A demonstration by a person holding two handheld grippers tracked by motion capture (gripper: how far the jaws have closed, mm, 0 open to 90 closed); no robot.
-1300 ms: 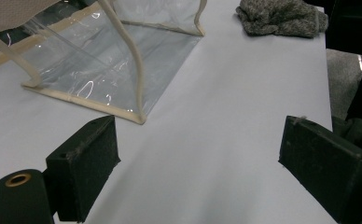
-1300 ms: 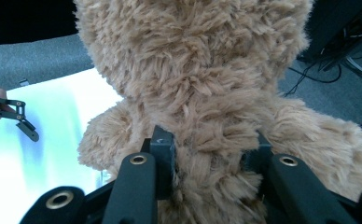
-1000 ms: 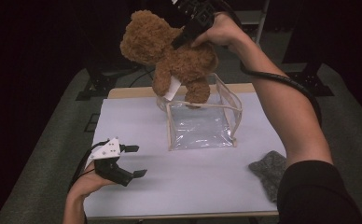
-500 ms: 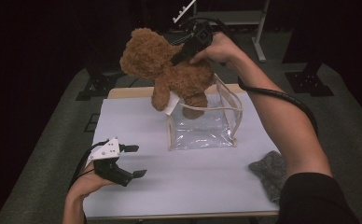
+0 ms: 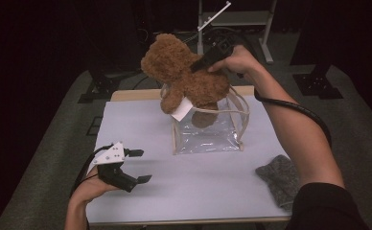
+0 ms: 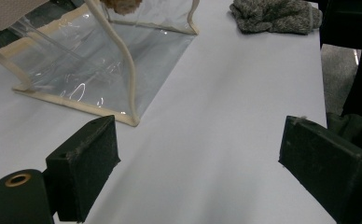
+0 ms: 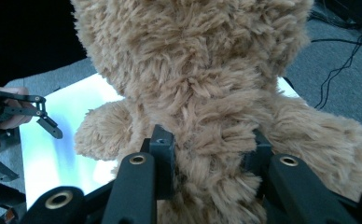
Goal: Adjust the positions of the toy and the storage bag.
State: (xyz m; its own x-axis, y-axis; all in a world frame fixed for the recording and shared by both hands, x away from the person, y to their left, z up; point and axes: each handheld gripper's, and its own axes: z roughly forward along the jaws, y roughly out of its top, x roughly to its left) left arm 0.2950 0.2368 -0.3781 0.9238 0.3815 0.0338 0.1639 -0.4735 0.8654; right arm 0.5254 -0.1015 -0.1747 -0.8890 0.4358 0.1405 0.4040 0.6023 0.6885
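Right gripper (image 5: 199, 64) clamps the teddy bear (image 5: 186, 76) by its back, its legs dipping into the clear bag (image 5: 208, 129) just below. Left gripper (image 5: 138, 166) rests gaping wide, nothing between its jaws.

The teddy bear (image 5: 189, 79) is shaggy brown plush. The bag (image 5: 208, 129) is glossy clear plastic with cream cloth edging. The grey cloth (image 5: 277, 177) looks coarsely knitted; the table (image 5: 213, 191) is smooth and matt.

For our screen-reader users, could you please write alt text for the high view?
The right gripper, shut on a brown teddy bear, holds it partly inside a clear plastic bag on a white table. The left gripper rests open near the table's left edge; a grey knitted cloth lies at right.
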